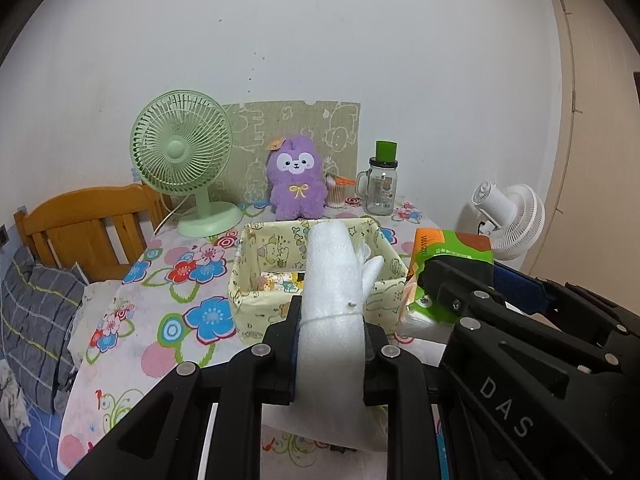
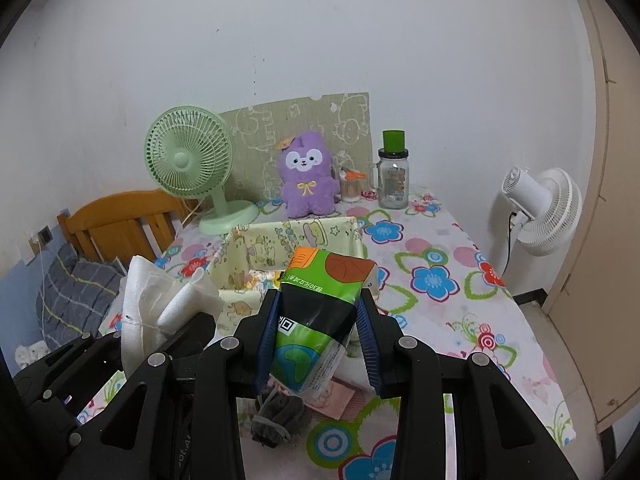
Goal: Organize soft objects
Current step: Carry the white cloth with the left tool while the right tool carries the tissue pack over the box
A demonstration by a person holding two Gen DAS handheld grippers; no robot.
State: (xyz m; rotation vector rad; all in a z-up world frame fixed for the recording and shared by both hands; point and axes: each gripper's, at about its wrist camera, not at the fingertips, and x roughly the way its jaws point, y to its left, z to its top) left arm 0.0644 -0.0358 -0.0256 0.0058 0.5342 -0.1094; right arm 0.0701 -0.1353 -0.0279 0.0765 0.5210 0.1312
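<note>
My left gripper (image 1: pixel 331 322) is shut on a rolled white foam sheet (image 1: pixel 334 300) tied with string, held up in front of the yellow fabric storage box (image 1: pixel 256 300). My right gripper (image 2: pixel 318 312) is shut on a green tissue pack (image 2: pixel 320 308), held above the table just before the same box (image 2: pixel 232 276). The foam roll shows at the left of the right wrist view (image 2: pixel 148 304), and the tissue pack at the right of the left wrist view (image 1: pixel 448 268). A purple plush toy (image 1: pixel 296 178) sits upright behind the box. A grey sock ball (image 2: pixel 276 416) lies under my right gripper.
A green desk fan (image 1: pixel 184 160) stands back left, and a glass jar with green lid (image 1: pixel 382 184) and a cotton-swab cup (image 1: pixel 338 192) back right. A white fan (image 2: pixel 540 212) stands beyond the table's right edge. A wooden bed frame (image 1: pixel 88 228) and pillows lie left.
</note>
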